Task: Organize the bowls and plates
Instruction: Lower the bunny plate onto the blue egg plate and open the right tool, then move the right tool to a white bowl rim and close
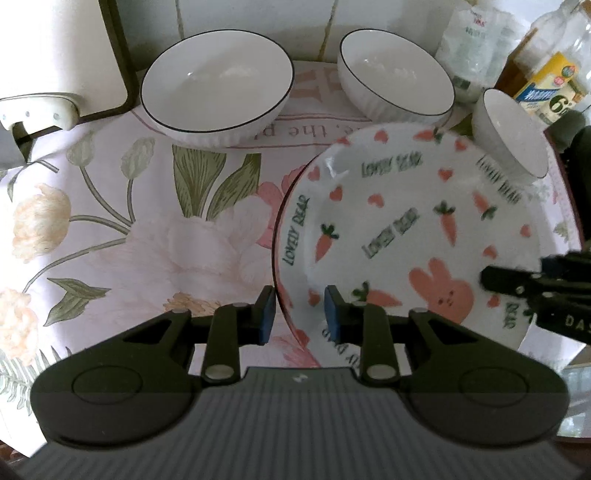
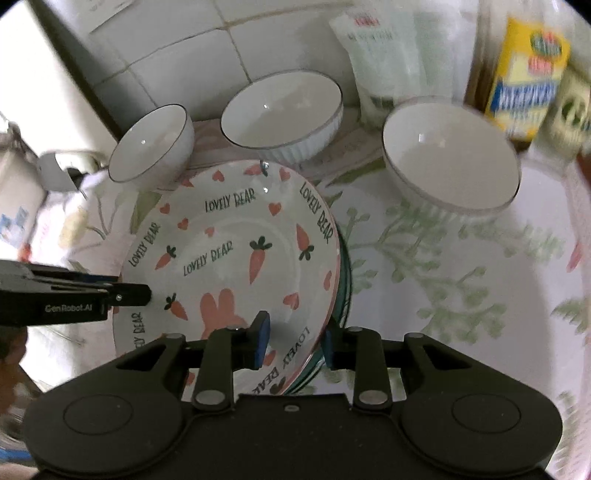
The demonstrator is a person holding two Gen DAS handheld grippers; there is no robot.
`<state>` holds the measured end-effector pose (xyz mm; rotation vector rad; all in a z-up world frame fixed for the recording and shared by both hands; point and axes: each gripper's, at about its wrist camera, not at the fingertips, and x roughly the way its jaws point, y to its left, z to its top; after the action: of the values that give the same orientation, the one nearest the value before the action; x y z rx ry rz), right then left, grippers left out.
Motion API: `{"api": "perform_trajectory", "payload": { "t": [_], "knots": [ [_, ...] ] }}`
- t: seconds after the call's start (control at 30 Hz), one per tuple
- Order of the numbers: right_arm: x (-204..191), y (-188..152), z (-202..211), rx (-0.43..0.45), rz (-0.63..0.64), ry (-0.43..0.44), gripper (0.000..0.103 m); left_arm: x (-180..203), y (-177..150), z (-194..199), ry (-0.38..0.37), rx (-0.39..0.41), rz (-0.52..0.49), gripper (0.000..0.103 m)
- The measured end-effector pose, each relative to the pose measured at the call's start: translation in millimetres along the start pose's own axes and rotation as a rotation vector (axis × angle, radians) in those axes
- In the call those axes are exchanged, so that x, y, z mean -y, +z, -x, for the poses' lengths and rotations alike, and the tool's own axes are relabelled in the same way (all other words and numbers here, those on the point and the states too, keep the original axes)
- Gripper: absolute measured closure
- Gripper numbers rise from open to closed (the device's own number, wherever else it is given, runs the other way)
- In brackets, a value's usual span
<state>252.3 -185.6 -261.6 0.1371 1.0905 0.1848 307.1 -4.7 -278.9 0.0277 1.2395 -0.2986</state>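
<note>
A white plate (image 1: 406,206) printed with carrots, hearts and a pink rabbit lies on the floral cloth. In the right wrist view it rests on another plate whose green rim (image 2: 346,284) shows underneath. My left gripper (image 1: 299,314) is shut on the printed plate's left rim, one pad under it and one over it. My right gripper (image 2: 295,343) straddles the opposite rim of the plate (image 2: 236,251), open, with gaps beside both pads. Three white bowls with dark rims stand behind, one at the left (image 1: 218,81), one in the middle (image 1: 395,74) and one at the right (image 1: 509,133).
A tiled wall (image 1: 255,18) backs the counter. Bottles and a yellow-labelled carton (image 1: 550,85) crowd the back right beside a white packet (image 2: 380,55). A white appliance (image 1: 55,55) stands at the back left. Floral cloth (image 1: 129,229) spreads left of the plate.
</note>
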Motion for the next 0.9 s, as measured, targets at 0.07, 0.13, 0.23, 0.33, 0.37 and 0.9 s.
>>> {"api": "perform_trajectory", "payload": {
  "t": [0.07, 0.13, 0.23, 0.33, 0.37, 0.9],
  "knots": [
    [-5.1, -0.5, 0.2, 0.009, 0.046, -0.022, 0.065, 4.3, -0.7, -0.7, 0.022, 0.007, -0.008, 0.075],
    [-5.5, -1.3, 0.3, 0.020, 0.054, -0.023, 0.063, 5.2, -0.4, -0.2, 0.031, 0.009, -0.004, 0.074],
    [-10.4, -2.1, 3.4, 0.025, 0.086, -0.045, 0.062, 8.3, -1.2, 2.2, 0.058, 0.016, -0.004, 0.075],
    [-17.3, -6.5, 2.7, 0.023, 0.141, -0.113, 0.061, 15.4, -4.0, 7.1, 0.109, 0.044, -0.029, 0.075],
    [-17.0, -8.2, 0.5, 0.016, 0.153, -0.120, 0.061, 17.1, -5.1, 8.7, 0.115, 0.049, -0.030, 0.075],
    [-4.7, -29.6, 53.5, 0.105, 0.174, -0.052, 0.061, 60.1, -24.4, 80.7, 0.151, 0.046, -0.084, 0.062]
  ]
}}
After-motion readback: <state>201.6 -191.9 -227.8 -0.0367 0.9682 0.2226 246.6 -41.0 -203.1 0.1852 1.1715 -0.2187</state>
